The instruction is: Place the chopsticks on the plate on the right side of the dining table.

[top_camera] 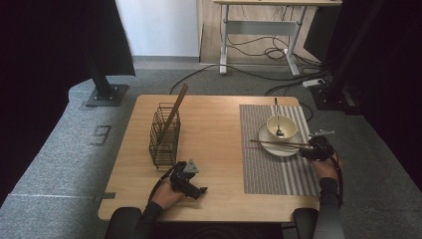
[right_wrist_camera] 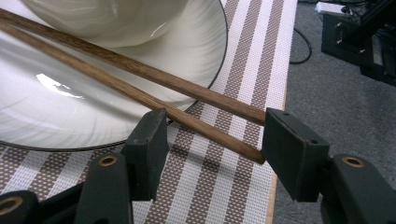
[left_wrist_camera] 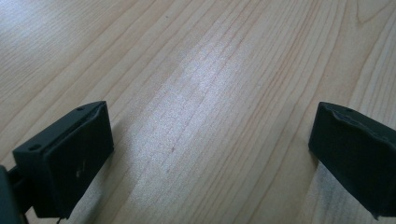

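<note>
1. A pair of chopsticks is seen lying across the rim of the plate, beside the bowl, with the thick ends reaching out over the striped placemat at the right side of the desk.
2. The right gripper is held at those ends with its jaws part-way apart: both sticks pass between the jaws, the ends are met by the inner face of one jaw, and the other jaw stands clear of them, so nothing is clamped yet.
3. The left gripper is rested low over bare wood near the wire basket, its jaws released wide with nothing between them.
4. The step in hand is judged to be the pick-up of the pair. It is best done with the jaws brought in squarely over both sticks a little in from the ends, so that neither is squeezed out sideways.
5. The jaws should be closed slowly, and the pair lifted level, so that the plate is not dragged or the bowl nudged.
6. A third stick is seen leaning upright in the basket, the likely destination.
</note>
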The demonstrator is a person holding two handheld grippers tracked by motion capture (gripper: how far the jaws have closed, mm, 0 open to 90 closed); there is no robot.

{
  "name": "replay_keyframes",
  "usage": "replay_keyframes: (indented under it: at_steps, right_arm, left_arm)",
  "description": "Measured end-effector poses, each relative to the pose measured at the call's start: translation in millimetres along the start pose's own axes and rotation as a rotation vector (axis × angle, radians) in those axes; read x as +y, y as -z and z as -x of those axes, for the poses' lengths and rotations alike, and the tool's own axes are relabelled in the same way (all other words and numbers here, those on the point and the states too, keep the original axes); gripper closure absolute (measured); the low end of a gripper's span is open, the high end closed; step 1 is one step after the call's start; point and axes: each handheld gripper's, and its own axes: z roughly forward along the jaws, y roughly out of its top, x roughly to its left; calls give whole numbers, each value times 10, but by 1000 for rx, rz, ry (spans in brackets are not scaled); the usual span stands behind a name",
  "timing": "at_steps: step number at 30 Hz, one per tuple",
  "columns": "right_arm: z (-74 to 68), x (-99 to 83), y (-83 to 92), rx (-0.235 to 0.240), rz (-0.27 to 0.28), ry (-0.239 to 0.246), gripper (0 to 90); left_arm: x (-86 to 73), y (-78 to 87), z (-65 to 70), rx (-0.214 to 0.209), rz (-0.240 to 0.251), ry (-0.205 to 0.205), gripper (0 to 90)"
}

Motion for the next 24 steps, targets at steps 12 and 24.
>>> replay_keyframes:
  at_steps: [12, 24]
  right_arm:
    - [35, -14, 2, -18, 22, -14, 385]
    - [-50, -46, 89, 83, 141, -24, 215]
  left_arm:
    - [0, 0, 0, 0, 0, 0, 0]
    - [-1, 3, 0, -1, -2, -3, 0]
